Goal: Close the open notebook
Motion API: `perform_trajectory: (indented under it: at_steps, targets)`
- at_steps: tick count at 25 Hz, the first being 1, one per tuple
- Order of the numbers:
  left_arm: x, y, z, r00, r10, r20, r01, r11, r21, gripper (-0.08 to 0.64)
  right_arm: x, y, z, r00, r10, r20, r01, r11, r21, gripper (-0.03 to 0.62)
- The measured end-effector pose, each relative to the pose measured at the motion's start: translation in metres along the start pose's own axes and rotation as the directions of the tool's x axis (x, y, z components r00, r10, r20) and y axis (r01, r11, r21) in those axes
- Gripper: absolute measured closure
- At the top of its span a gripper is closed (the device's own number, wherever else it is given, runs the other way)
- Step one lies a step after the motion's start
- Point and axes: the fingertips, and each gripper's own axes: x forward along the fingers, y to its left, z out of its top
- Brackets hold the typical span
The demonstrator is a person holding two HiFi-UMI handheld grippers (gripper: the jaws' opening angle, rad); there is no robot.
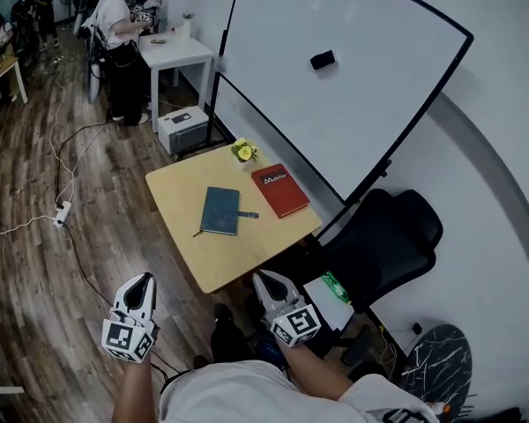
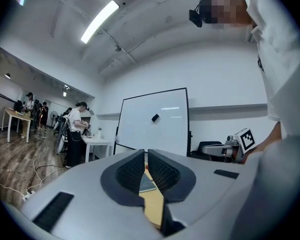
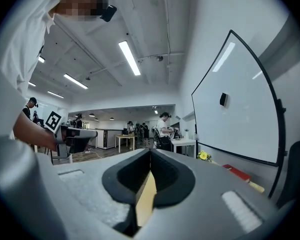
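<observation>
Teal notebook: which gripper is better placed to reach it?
Probably the right gripper: its tip is at the table's near edge, closer to the teal notebook. The left gripper hangs over the floor. Both are shut.

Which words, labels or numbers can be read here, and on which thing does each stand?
White print on the red notebook cover: too small to read.
Square black-and-white markers on the left gripper and right gripper: patterns only, no words.
No other text shows.

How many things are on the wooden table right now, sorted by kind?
Notebooks: 2, a teal notebook and a red notebook, both closed
Flowers: 1, a yellow flower
Total: 3
</observation>
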Motion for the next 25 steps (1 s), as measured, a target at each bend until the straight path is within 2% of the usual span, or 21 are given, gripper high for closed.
perform_trajectory:
  at_steps: [5, 10, 15, 18, 21, 25]
  targets:
    - [-0.046, -0.020, -0.009, 1.000, -0.008, -0.012, 0.008, 1.000, 0.002, 0.549, -0.034, 0.024, 0.004, 0.998, -0.055, 0.021, 0.056, 0.998, -0.025, 0.588]
    - [-0.068, -0.029, -0.009, 0.999, 0.040, 0.001, -0.040, 0.999, -0.003, 0.549, -0.055, 0.036, 0.011, 0.998, -0.050, 0.032, 0.051, 0.998, -0.044, 0.588]
    - [-0.090, -0.057, -0.013, 0.999, 0.051, -0.013, -0.051, 0.999, 0.003, 0.549, -0.095, 0.035, 0.026, 0.996, -0.073, 0.058, 0.077, 0.995, -0.063, 0.586]
    - [-0.093, -0.085, -0.012, 0.999, 0.028, -0.018, -0.028, 1.000, -0.001, 0.549, -0.128, 0.037, 0.038, 0.995, -0.057, 0.087, 0.066, 0.992, -0.105, 0.588]
    - [-0.095, -0.131, -0.016, 0.999, -0.025, -0.034, 0.025, 1.000, 0.003, 0.549, -0.175, 0.035, 0.037, 0.997, -0.052, 0.064, 0.061, 0.987, -0.148, 0.588]
    - [-0.095, -0.177, -0.027, 0.998, -0.038, -0.047, 0.038, 0.999, -0.019, 0.549, -0.233, 0.016, 0.024, 0.996, -0.082, 0.035, 0.086, 0.988, -0.126, 0.588]
